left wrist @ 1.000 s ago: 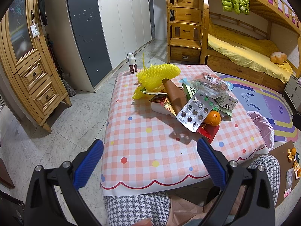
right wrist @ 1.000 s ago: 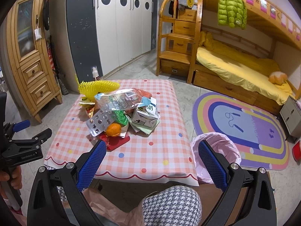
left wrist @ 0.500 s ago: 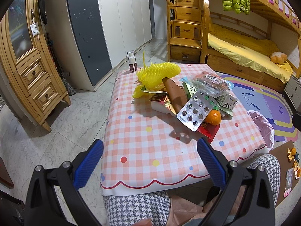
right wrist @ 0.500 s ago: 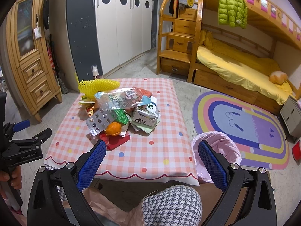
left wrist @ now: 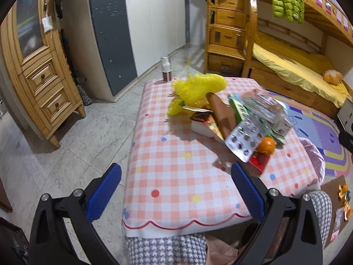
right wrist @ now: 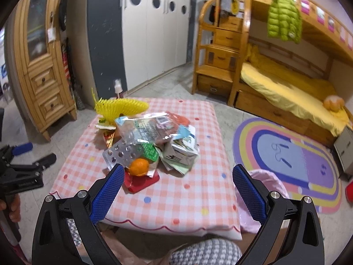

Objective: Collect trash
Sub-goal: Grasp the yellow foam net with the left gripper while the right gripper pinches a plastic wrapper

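A pile of trash lies on the checked table (left wrist: 176,172): a yellow foam net (left wrist: 198,88), a brown wrapper (left wrist: 220,114), a silver pill blister (left wrist: 245,137), an orange (left wrist: 265,145), a red packet (left wrist: 259,161) and a clear plastic bag (left wrist: 264,106). The right wrist view shows the same pile: the blister (right wrist: 123,154), the orange (right wrist: 139,166), the clear bag (right wrist: 147,128) and a small carton (right wrist: 183,152). My left gripper (left wrist: 176,187) is open and empty before the table's near edge. My right gripper (right wrist: 176,185) is open and empty above the near edge.
A pink bin bag (right wrist: 264,183) stands right of the table. A spray bottle (left wrist: 166,69) sits at the table's far corner. A wooden cabinet (left wrist: 39,70) is at the left, a bunk bed (right wrist: 286,77) and a striped rug (right wrist: 291,161) at the right.
Both grippers have moved forward, closer to the table and the pile. Both stay open and empty.
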`<state>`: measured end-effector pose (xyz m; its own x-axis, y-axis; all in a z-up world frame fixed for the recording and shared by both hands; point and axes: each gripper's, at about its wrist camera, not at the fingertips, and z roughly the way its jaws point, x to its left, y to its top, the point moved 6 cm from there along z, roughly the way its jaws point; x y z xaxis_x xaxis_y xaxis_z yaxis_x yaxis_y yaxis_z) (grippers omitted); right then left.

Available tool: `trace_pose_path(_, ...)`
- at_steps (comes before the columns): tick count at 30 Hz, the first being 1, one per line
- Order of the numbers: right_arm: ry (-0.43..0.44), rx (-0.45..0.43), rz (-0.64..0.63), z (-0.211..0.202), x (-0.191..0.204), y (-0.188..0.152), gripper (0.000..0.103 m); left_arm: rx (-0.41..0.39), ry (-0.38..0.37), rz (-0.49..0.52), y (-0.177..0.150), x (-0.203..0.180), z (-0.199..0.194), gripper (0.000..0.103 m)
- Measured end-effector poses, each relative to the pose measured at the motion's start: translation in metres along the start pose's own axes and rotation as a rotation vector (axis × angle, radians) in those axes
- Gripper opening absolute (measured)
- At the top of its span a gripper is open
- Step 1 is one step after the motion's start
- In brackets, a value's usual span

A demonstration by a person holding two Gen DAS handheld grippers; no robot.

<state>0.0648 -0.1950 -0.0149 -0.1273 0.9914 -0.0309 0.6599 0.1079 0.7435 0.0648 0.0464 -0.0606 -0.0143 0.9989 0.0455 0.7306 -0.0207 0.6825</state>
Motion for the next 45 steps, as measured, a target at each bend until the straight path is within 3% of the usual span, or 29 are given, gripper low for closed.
trace_pose_path(7,-0.033,0.003,-0.153,0.038,0.025,0.013,0.09,0.0,0.032,-0.007,0.007,0.015,0.021,0.096)
trace_pose_path(9,-0.011,0.014,-0.166,0.05,0.034,0.013,0.064,-0.002,0.027,-0.009,0.009,0.017,0.028,0.096)
trace_pose_path(16,0.02,0.041,-0.21,0.08,0.055,0.015,0.066,-0.008,0.002,-0.008,0.014,0.02,0.044,0.096)
trace_pose_path(23,-0.019,0.042,-0.323,0.108,0.076,0.022,0.063,-0.017,-0.015,0.004,0.024,0.015,0.057,0.096)
trace_pose_path(25,-0.023,0.047,-0.334,0.115,0.077,0.022,0.055,-0.016,-0.019,0.006,0.026,0.014,0.059,0.096)
trace_pose_path(27,-0.017,0.048,-0.308,0.113,0.072,0.025,0.034,-0.015,-0.024,0.01,0.027,0.012,0.06,0.094)
trace_pose_path(32,-0.033,-0.024,-0.309,0.092,0.062,0.037,0.008,-0.015,-0.038,0.022,0.031,0.008,0.062,0.093)
trace_pose_path(35,-0.05,-0.049,-0.335,0.082,0.055,0.045,0.002,-0.033,-0.046,0.042,0.042,0.003,0.063,0.089)
trace_pose_path(40,-0.057,-0.083,-0.334,0.073,0.042,0.059,0.001,-0.095,-0.087,0.079,0.075,-0.009,0.066,0.076)
trace_pose_path(42,-0.059,-0.089,-0.325,0.072,0.037,0.064,0.001,-0.105,-0.108,0.114,0.088,-0.017,0.074,0.063)
trace_pose_path(45,-0.063,-0.092,-0.316,0.074,0.031,0.067,0.001,-0.093,-0.112,0.166,0.101,-0.029,0.093,0.062)
